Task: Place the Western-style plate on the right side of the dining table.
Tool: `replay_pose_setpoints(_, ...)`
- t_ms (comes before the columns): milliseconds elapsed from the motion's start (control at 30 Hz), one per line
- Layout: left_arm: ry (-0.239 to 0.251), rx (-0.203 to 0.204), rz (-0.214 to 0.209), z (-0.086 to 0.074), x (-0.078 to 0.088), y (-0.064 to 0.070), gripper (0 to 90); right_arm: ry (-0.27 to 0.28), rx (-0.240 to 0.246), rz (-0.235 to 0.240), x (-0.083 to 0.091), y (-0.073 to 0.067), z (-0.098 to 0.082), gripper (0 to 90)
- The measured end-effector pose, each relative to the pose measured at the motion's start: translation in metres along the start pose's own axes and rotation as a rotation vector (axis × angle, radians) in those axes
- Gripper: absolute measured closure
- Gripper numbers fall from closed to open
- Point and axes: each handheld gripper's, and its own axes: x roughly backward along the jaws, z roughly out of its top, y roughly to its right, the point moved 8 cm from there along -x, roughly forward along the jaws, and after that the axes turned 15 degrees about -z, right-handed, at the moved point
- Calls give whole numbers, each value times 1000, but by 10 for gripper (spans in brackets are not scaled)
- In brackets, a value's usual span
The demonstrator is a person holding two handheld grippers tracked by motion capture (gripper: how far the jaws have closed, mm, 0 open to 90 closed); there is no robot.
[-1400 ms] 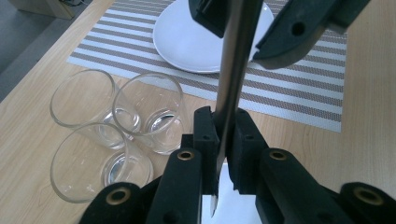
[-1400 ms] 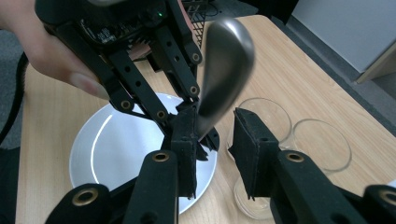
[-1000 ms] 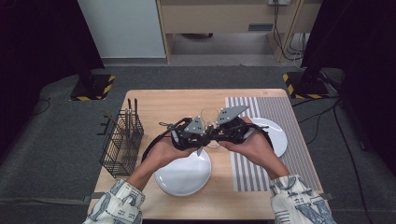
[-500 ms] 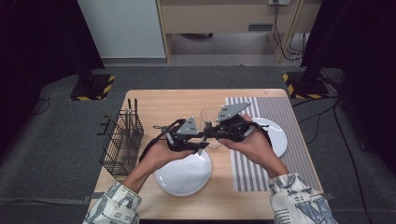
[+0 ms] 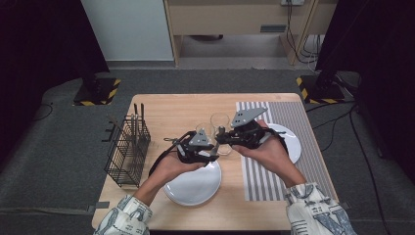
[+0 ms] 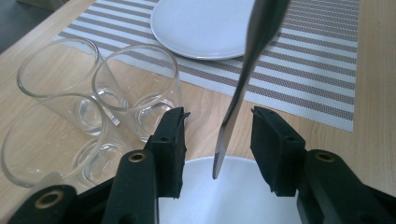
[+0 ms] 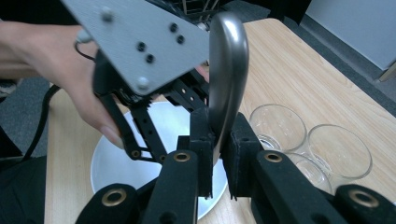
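Table knife passes between two pairs of tongs above a white plate

At centre frame in the high view, the right tongs pinch a table knife by its rounded handle end, their pads pressed tight on the metal. The left tongs have just been opening and stand spread, the knife's serrated blade hanging between the pads without touching either. Below the blade lies a white plate on the tabletop. Three empty glasses stand at the left of the left gripper view; a second plate rests on the striped placemat at upper right.
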Motion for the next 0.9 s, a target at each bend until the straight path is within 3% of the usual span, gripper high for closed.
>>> replay_pose_setpoints(133,17,11,-23,-2,0,-3,647,11,2,6,3,-1,1,830)
replay_pose_setpoints(267,18,-16,-47,0,-2,1,711,16,-3,8,5,0,1,831)
replay_pose_setpoints(333,21,-49,-69,1,-6,4,760,18,-8,12,5,0,1,831)
replay_pose_setpoints(433,27,-41,-75,2,-8,3,811,32,-4,12,5,0,0,829)
replay_pose_setpoints(767,6,-62,-52,-10,1,10,877,47,0,26,5,-3,-10,789)
replay_pose_setpoints(900,-4,-43,-40,-15,1,12,886,35,9,17,0,-3,-11,766)
